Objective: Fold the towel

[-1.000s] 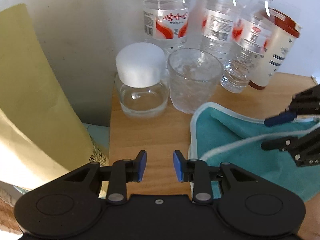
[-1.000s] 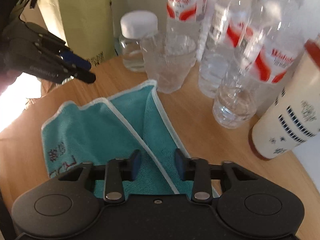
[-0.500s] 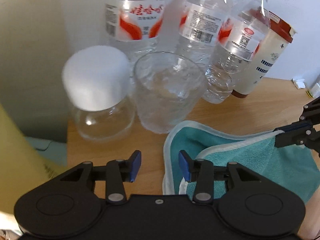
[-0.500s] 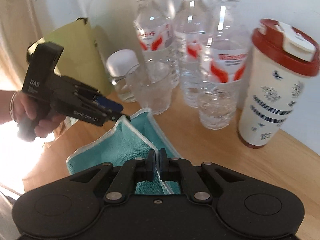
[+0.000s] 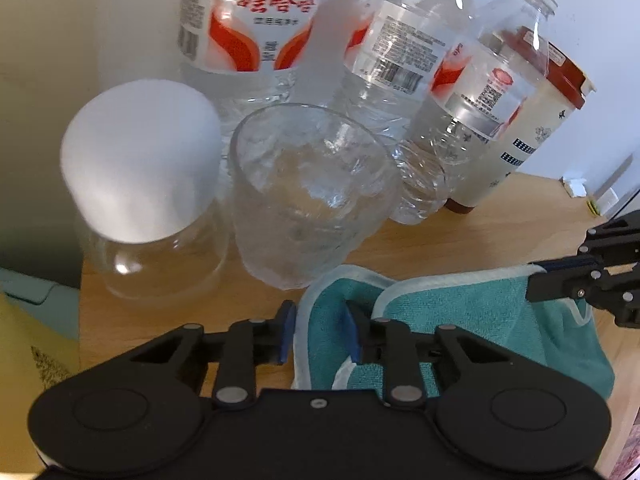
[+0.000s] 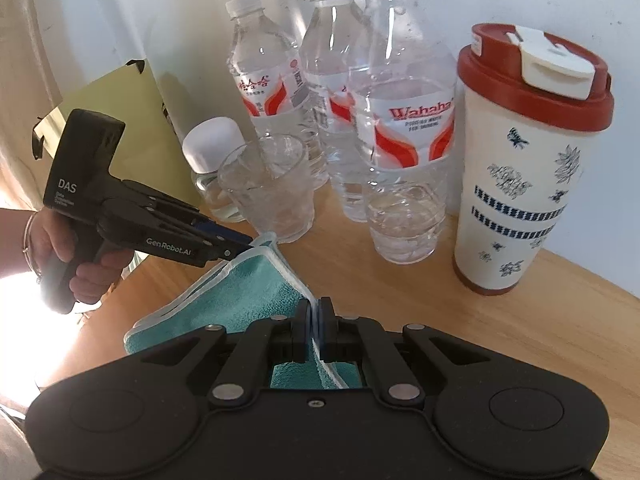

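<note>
Grippers, two, black: right gripper clenched on the white hem of the towel; left gripper parted, its blue pads either side of a towel edge, not pinching it.

Towel, one, teal with white binding, lay low and centre in both frames on the wooden table, its near edge lifted. Left gripper body, seen at left of the right wrist view, held by a hand, was marked "DAS" and "GenRobot.AI". Water bottles, three, clear plastic with white caps and red-and-white labels; the nearest bottle read "Wahaha". Glass tumbler, one, stood just behind the towel. Glass jar, one, with white lid, stood left of the tumbler. Travel cup, one, cream with dark prints and a red lid, stood at right. Yellow-green bag, one, at upper left.
</note>
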The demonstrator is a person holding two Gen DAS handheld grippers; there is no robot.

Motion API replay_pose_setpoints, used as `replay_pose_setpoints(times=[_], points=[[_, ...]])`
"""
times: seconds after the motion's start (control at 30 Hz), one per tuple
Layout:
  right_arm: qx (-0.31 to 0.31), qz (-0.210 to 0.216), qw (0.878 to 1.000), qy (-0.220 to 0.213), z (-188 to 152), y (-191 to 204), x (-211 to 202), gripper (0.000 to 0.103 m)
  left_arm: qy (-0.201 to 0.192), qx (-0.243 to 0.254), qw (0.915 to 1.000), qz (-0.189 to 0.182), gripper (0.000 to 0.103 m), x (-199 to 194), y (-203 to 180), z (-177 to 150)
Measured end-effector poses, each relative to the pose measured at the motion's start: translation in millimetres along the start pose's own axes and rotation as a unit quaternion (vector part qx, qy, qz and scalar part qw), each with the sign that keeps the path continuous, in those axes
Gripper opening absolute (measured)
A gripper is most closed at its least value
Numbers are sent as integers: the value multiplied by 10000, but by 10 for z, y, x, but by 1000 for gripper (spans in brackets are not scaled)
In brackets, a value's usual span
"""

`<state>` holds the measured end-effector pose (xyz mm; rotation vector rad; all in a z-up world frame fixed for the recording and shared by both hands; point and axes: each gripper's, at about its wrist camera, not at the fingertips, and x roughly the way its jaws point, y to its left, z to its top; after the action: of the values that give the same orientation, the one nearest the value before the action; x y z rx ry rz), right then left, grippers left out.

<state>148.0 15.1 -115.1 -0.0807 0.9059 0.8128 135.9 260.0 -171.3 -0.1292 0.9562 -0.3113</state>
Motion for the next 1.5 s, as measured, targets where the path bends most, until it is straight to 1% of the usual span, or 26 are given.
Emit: replay_pose_setpoints(times=[0.03,0.13,0.23,0.3,0.4,0.5,0.53,0.63,0.7,0.8,0.83,0.87,0.97,1.0,1.1,1.17,1.23,1.3,1.4,1.5], points=[[6,-8,10000,-2,2,-6,1,4,-22,-10,10000,-13,10,6,-2,4],[47,-6,10000,-30,16,-11,12,4,-105,-3,9999,-72,5,-12,-18,-9],[3,20,10000,-91,29,15,-12,4,-147,42,9998,-160,4,-98,-42,-42],[-4,13,9999,-99,31,15,-10,4,-142,24,9994,-315,4,-196,-39,-76],[15,2,9999,-116,35,8,11,4,-148,-14,9991,-389,4,-286,-48,-127],[-78,-24,10000,-34,28,38,74,4,-164,-108,9986,-483,4,-435,-48,-193],[-124,-67,9999,-13,20,48,102,4,-172,-145,9986,-479,2,-467,-43,-205],[-214,-179,9996,86,2,66,200,7,-144,-362,9977,-550,2,-531,-12,-237],[-244,-245,9993,171,-12,65,285,7,-115,-384,9983,-421,2,-554,10,-273],[-400,-365,9984,184,1,92,300,17,-101,-333,9990,-279,3,-500,11,-287],[-433,-416,9981,140,9,92,258,28,-114,-297,9992,-235,3,-478,8,-280],[-465,-504,9976,66,18,84,184,37,-127,-261,9994,-193,3,-456,5,-274],[-427,-790,9959,-96,10,-8,-103,39,-141,-239,9995,-141,5,-357,29,-233],[-365,-869,9955,-114,-5,-56,-194,39,-126,-205,9995,-187,7,-334,41,-218],[92,-1161,9931,-124,-172,-259,-543,39,-95,-111,9996,-257,15,-284,71,-178],[440,-1366,9895,-151,-335,-378,-750,39,-33,-70,9990,-450,20,-271,81,-154],[786,-1545,9848,-126,-501,-480,-894,39,-23,-38,9983,-576,33,-290,81,-144],[1130,-1686,9791,-129,-663,-592,-977,39,29,11,9974,-722,41,-315,55,-130],[1491,-1759,9730,-81,-805,-702,-991,39,191,59,9959,-881,41,-337,-1,-108],[1515,-1863,9708,-20,-866,-735,-904,39,89,47,9956,-926,46,-402,-4,-109]])
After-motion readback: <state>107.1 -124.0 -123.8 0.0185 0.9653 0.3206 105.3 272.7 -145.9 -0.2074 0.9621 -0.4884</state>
